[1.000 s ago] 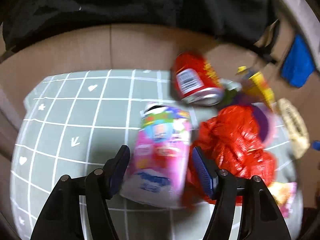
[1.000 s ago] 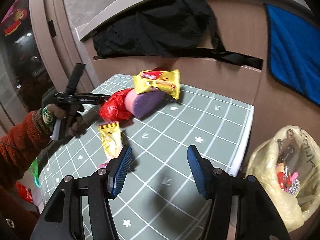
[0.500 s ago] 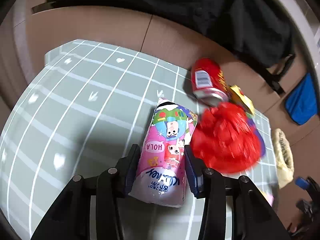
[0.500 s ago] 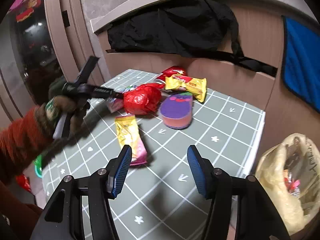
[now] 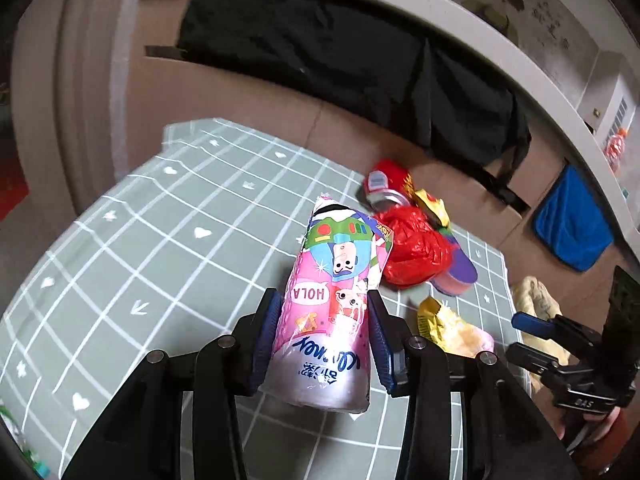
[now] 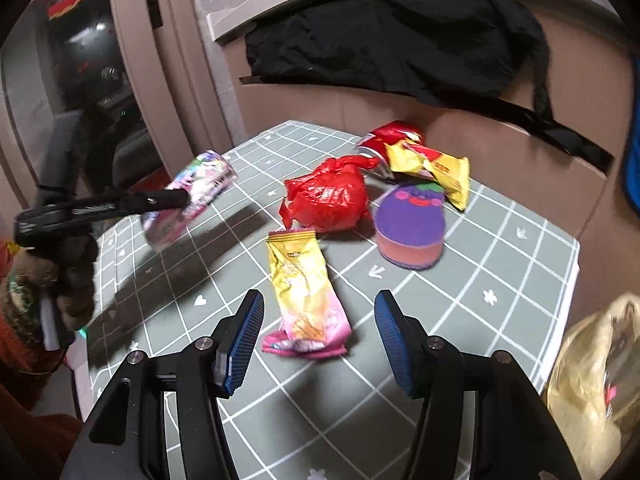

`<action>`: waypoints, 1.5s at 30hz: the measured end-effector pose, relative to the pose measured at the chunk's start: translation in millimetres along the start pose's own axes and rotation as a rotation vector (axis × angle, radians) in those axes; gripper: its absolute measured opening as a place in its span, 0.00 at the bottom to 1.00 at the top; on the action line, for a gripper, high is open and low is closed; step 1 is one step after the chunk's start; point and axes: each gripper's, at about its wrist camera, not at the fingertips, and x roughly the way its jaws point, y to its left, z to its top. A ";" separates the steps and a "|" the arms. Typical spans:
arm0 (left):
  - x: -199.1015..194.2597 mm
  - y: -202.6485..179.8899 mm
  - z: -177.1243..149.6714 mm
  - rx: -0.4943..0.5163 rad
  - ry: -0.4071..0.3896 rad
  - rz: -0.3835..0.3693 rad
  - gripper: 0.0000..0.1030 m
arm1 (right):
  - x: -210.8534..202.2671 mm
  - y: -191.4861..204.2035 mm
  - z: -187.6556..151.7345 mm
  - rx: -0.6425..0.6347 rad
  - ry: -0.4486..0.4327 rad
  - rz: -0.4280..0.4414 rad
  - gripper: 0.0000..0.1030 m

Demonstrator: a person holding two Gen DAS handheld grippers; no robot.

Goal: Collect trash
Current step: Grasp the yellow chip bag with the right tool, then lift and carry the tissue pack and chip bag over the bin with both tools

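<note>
My left gripper [image 5: 322, 334] is shut on a pink cartoon-printed tissue pack [image 5: 332, 304] and holds it above the green grid table [image 5: 140, 248]; the pack also shows in the right wrist view [image 6: 192, 196]. My right gripper [image 6: 318, 340] is open and empty, just above a yellow-pink snack wrapper [image 6: 302, 292]. A crumpled red plastic bag [image 6: 328, 196], a red can [image 6: 384, 142], a yellow snack packet [image 6: 436, 168] and a purple eggplant-face sponge [image 6: 410, 224] lie behind it.
A yellowish trash bag [image 6: 592, 380] hangs off the table's right side. A black garment [image 6: 400, 40] drapes over the brown wall ledge behind. A blue cloth [image 5: 572, 224] hangs at the right. The table's right edge [image 6: 560, 312] is close to the bag.
My left gripper has closed on the tissue pack and lifted it off the table. My right gripper has moved down and forward towards the yellow-pink wrapper.
</note>
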 end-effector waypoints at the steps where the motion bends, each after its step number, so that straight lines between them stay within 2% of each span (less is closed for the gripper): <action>1: -1.4 0.7 0.1 -0.004 -0.006 0.004 0.42 | 2.9 1.3 2.2 -0.011 0.004 -0.001 0.53; 6: -6.2 4.0 -6.1 -0.017 -0.002 -0.002 0.42 | 35.2 11.1 15.5 -0.079 0.064 0.013 0.53; 10: -7.7 6.0 -10.0 -0.018 0.007 -0.005 0.42 | 61.6 15.8 13.4 -0.127 0.110 -0.024 0.53; 19: -2.6 4.0 -14.5 -0.033 0.032 -0.021 0.42 | 86.1 8.9 -0.1 -0.103 0.194 -0.058 0.51; 21: -1.1 0.9 -15.5 -0.030 0.038 -0.025 0.43 | 81.5 6.4 -1.2 -0.098 0.184 -0.058 0.46; 23: -0.2 -3.8 -15.7 -0.022 0.041 -0.026 0.43 | 75.4 5.5 -0.3 -0.098 0.171 -0.054 0.32; 35: -9.5 -58.7 -2.2 0.066 -0.009 -0.049 0.42 | -5.2 -18.1 6.5 0.000 -0.006 -0.041 0.29; 45: -11.3 -127.0 13.2 0.147 -0.044 -0.093 0.42 | -64.1 -38.7 10.5 -0.005 -0.129 -0.094 0.29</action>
